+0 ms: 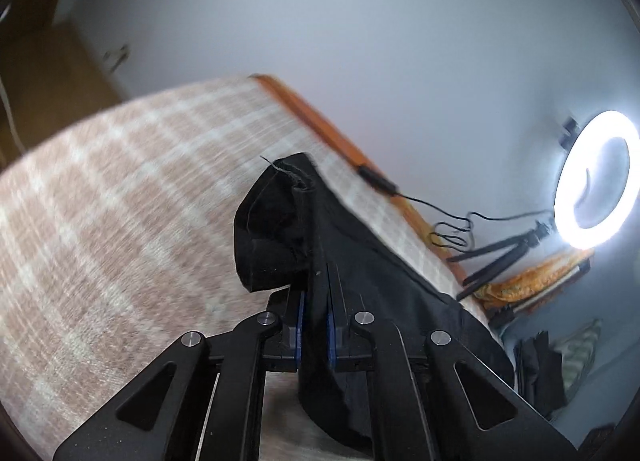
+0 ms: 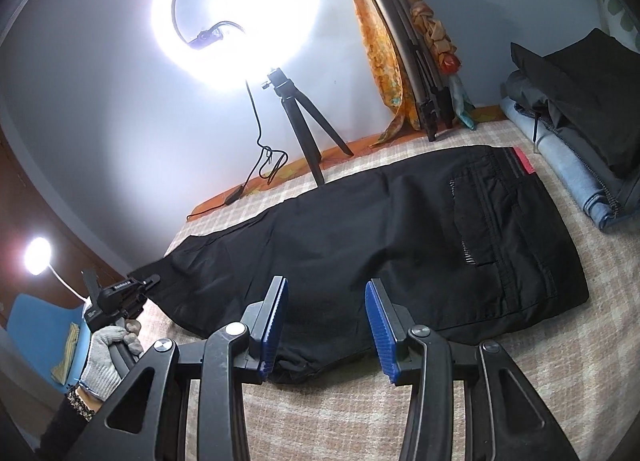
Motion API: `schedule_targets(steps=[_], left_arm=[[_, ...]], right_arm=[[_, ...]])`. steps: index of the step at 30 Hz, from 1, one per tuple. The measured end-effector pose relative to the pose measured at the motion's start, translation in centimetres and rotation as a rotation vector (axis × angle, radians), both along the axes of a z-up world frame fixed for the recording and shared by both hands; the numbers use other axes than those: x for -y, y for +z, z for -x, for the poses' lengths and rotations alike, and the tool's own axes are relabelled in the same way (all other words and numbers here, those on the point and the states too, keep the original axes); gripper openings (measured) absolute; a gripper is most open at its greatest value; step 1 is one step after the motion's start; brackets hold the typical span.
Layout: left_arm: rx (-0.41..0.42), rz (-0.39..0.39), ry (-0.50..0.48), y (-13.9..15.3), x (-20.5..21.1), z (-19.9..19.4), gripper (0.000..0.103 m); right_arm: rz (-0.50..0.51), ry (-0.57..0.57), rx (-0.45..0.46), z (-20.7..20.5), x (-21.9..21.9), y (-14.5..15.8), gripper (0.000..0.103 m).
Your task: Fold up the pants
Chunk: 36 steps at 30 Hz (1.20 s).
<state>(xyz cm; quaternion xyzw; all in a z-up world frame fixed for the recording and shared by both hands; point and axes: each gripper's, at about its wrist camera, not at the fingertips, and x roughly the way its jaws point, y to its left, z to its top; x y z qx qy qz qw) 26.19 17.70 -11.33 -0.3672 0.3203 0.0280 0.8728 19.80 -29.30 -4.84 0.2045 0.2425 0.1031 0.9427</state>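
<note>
Black pants (image 2: 380, 237) lie flat across the checked bedspread (image 2: 560, 361), waistband with a red tag to the right, legs running left. My left gripper (image 1: 316, 273) is shut on the leg hem of the pants (image 1: 288, 221) and holds it lifted above the bed. It shows in the right wrist view (image 2: 150, 281) at the far left, held by a gloved hand. My right gripper (image 2: 326, 301) is open and empty, its blue pads (image 2: 276, 325) just above the near edge of the pants' middle.
A lit ring light on a small tripod (image 2: 308, 133) stands at the bed's far edge, with its cable (image 2: 260, 165) trailing left. A folded tripod wrapped in orange cloth (image 2: 404, 57) leans on the wall. Stacked clothes (image 2: 580, 109) sit at the right.
</note>
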Motion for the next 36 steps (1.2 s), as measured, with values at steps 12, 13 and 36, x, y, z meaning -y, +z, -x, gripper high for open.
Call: schedule_targets(steps=[12, 13, 36], left_arm=[[0.101, -0.320, -0.395, 3.8, 15.9, -1.2, 0.006], [0.095, -0.330, -0.425, 3.4, 17.1, -1.4, 0.006], [0.102, -0.497, -0.672, 1.1, 28.5, 2.3, 0.006]], right_arm=[[-0.024, 0.027, -0.006, -0.8, 0.5, -0.1, 0.044], [-0.038, 0.035, -0.012, -1.0, 0.7, -0.3, 0.044], [-0.434, 0.239, -0.236, -11.8, -2.5, -5.1, 0.061]])
